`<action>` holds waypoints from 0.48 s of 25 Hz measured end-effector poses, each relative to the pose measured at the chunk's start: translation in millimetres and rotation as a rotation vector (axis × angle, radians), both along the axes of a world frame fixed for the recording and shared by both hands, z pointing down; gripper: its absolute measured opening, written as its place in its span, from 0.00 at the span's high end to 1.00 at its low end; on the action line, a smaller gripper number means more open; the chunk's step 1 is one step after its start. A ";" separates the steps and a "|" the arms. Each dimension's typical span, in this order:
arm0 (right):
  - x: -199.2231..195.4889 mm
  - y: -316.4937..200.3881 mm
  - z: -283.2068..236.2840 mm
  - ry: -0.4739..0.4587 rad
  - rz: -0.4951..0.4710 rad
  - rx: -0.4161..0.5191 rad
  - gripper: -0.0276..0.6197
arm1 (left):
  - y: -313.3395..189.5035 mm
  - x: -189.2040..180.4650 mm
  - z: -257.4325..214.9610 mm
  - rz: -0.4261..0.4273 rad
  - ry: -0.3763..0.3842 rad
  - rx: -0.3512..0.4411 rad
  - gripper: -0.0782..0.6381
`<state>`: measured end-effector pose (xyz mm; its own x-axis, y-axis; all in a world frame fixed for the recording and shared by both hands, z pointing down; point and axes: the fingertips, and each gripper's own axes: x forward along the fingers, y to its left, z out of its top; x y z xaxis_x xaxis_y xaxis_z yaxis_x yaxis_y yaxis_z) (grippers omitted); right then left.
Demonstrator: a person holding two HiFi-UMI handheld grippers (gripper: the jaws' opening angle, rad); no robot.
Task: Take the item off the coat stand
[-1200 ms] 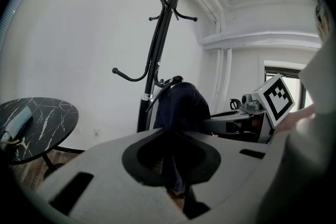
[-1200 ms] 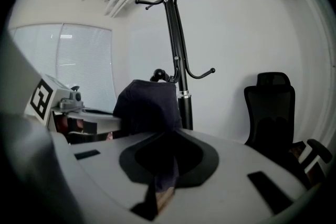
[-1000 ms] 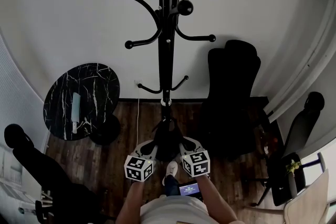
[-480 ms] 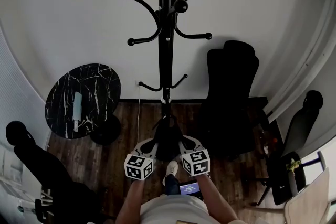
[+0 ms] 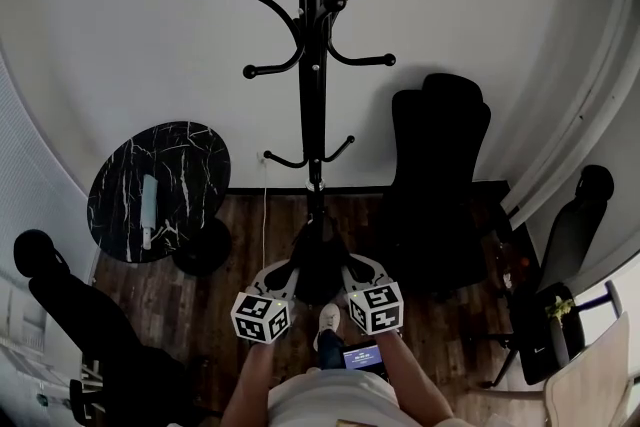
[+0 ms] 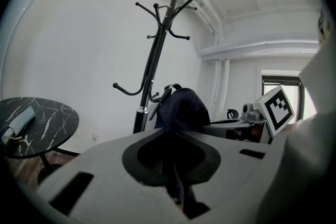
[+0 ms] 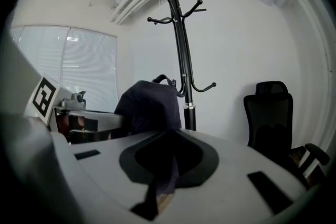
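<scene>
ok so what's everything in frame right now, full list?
coat stand: 1, black, centre, by the wall; hooks look bare
bag: 1, dark blue cloth, held low in front of the stand
table: 1, round, black marble, left of the stand
pale folded item: 1, light, lying on the table; can't tell what
office chairs: 3, black; right of stand, far right, lower left
wooden chair: 1, pale, bottom right
floor: dark wood
left tongs: shut on the bag
right tongs: shut on the bag
person: forearms, white shoe, small lit screen at waist
</scene>
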<state>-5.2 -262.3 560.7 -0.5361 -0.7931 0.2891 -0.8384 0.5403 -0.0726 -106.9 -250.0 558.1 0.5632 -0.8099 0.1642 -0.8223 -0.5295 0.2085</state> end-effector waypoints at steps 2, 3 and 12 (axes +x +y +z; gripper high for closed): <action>2.3 3.0 -0.1 0.002 0.004 0.000 0.91 | 3.0 2.0 1.6 0.003 0.001 -0.003 0.85; 3.3 4.9 0.4 0.004 0.005 -0.001 0.91 | 4.8 3.0 2.5 0.004 0.001 -0.004 0.85; 7.3 25.0 6.6 0.000 -0.002 -0.017 0.91 | 23.8 6.0 8.2 -0.007 0.019 -0.019 0.85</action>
